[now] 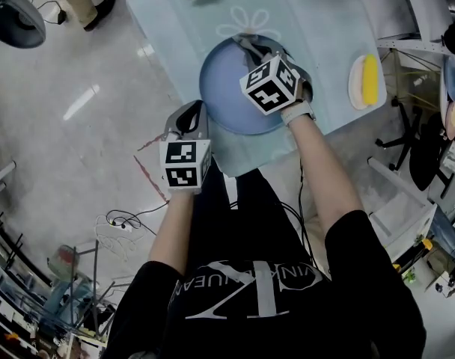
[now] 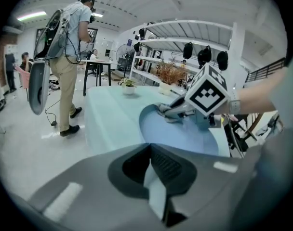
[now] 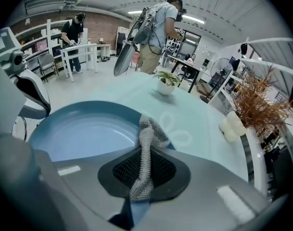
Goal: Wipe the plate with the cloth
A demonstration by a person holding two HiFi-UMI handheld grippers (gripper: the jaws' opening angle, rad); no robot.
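Left gripper [image 1: 191, 112], jaws pressed together and empty, sits at 8 o'clock of the blue plate [image 1: 226, 99]. Right gripper [image 3: 140, 152] pinches grey cloth [image 3: 150, 129] on the plate's 12 o'clock rim.

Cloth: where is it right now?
In the right gripper view, the cloth is pinched in the right gripper's fingers, at the plate's far rim.

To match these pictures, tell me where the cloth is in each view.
Head view: the cloth is at the far edge of the plate, at the tip of the right gripper.
Left gripper view: the cloth is right of centre, on the plate's far side.
Right gripper view: the cloth is at bottom centre, pinched between the jaws.
Shared landmark: the blue plate.
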